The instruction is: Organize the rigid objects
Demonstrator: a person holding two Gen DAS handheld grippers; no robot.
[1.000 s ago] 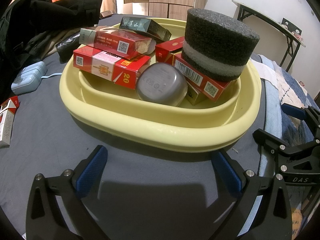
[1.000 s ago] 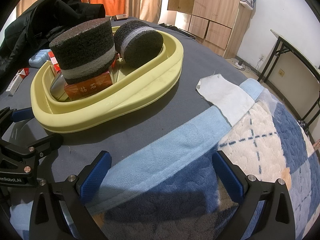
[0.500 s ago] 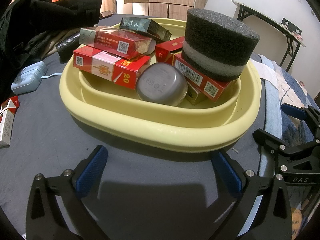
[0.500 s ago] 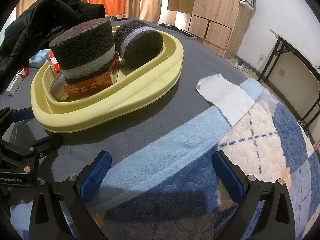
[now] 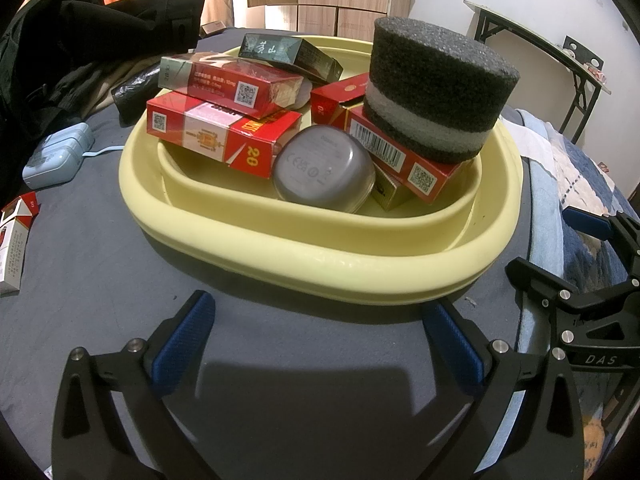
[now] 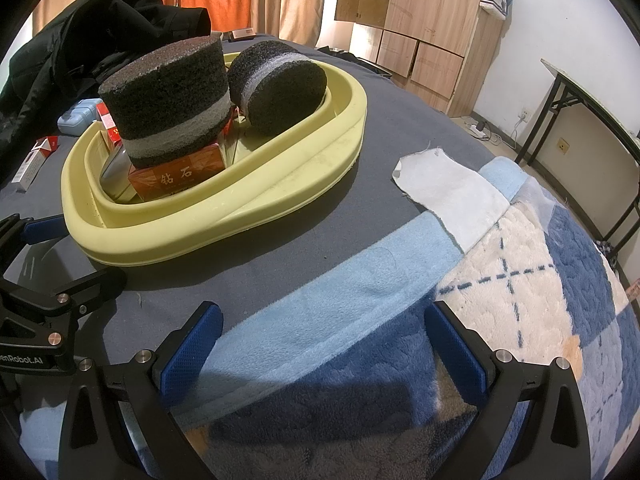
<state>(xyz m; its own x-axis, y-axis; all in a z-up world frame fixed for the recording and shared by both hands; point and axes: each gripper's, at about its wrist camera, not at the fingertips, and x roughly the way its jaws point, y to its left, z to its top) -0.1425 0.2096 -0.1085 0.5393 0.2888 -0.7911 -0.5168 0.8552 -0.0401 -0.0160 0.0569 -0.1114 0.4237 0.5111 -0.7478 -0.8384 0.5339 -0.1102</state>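
- Hovering low over the grey bedcover (image 5: 80,264), the left gripper (image 5: 320,340) has its blue pads spread wide with nothing between them, just short of the near rim of the yellow basin (image 5: 320,264).
- Same story for the right gripper (image 6: 324,344): fingers parted and empty, over the blue-and-cream blanket (image 6: 520,300), with the basin off to its far left.
- Inside the basin, the sorting looks largely done: red cartons (image 5: 224,136) stacked at the left, a dark green pack (image 5: 288,56) at the far side, a grey rounded case (image 5: 324,170) leaning at the near wall.
- Sitting on a tilted red box (image 5: 400,156) at the right is a dark foam cylinder (image 5: 436,92); that perch looks shaky to me.
- From the right wrist view, a second foam cylinder (image 6: 278,88) lies on its side at the basin's far end.
- Still outside: a red-and-white pack (image 5: 16,248) at the far left edge, lying on the cover well apart from the basin; likely the left gripper's next pick.
- To do it well, I'd swing left, square the pads across the pack's narrow faces, close firmly, lift clear of the rim.
- Set it down in a low gap, not on the stack; a nudge could topple the foam.
- A pale blue device (image 5: 58,156) with a cord sits nearby; keep clear of it.
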